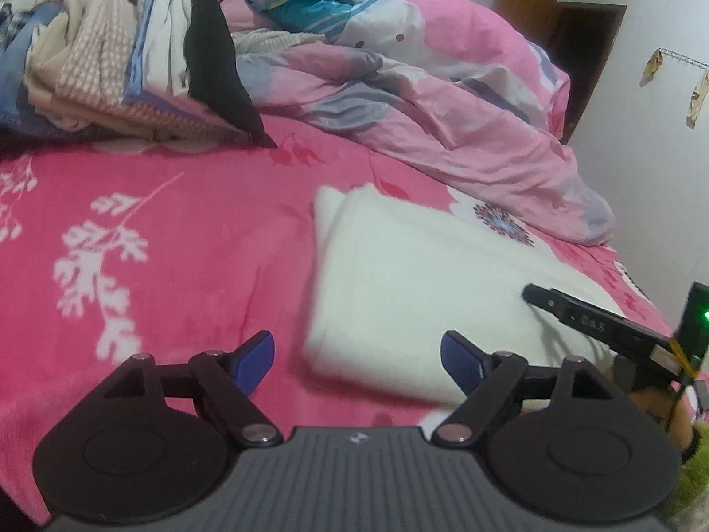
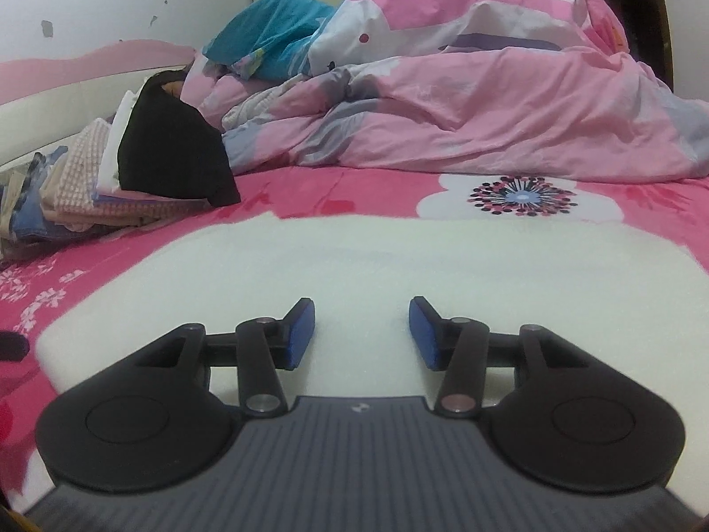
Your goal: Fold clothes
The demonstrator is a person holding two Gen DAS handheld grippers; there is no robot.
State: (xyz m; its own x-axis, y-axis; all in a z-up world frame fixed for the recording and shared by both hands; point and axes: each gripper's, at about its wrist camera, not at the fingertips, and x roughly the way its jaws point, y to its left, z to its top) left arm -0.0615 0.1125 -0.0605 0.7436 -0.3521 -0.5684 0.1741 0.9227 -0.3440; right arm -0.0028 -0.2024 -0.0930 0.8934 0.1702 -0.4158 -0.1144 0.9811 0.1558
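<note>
While both sets of jaws stand spread with nothing between their blue pads, the white garment (image 2: 354, 266) lies folded into a flat, thick rectangle directly under and ahead of the right gripper (image 2: 361, 332), whose jaws hover low over its near half and grip no cloth. Seen from the left gripper (image 1: 356, 357), whose jaws are opened wider, the same white garment (image 1: 412, 292) sits ahead and to the right of the jaws, its layered left edge showing more than one thickness, and the right gripper (image 1: 594, 321) reaches in over it from the right. Further ahead and to the left of both jaws a stack of folded clothes (image 1: 115, 71) leans in a slanting row, a black piece (image 2: 177, 155) at its near end. By the way things lie, this white piece already looks folded, and the row suggests several more are too; whether it needs a final fold or only carrying to the stack I cannot settle, and no loose garment waiting to be folded shows clearly. All of it rests on a bed with a bright pink flowered sheet (image 1: 177, 230); beyond the jaws a rumpled pink quilt (image 2: 487, 111) is heaped with a teal cloth (image 2: 270, 31) above it, and white walls and a brown wooden door (image 1: 567, 44) close the room.
</note>
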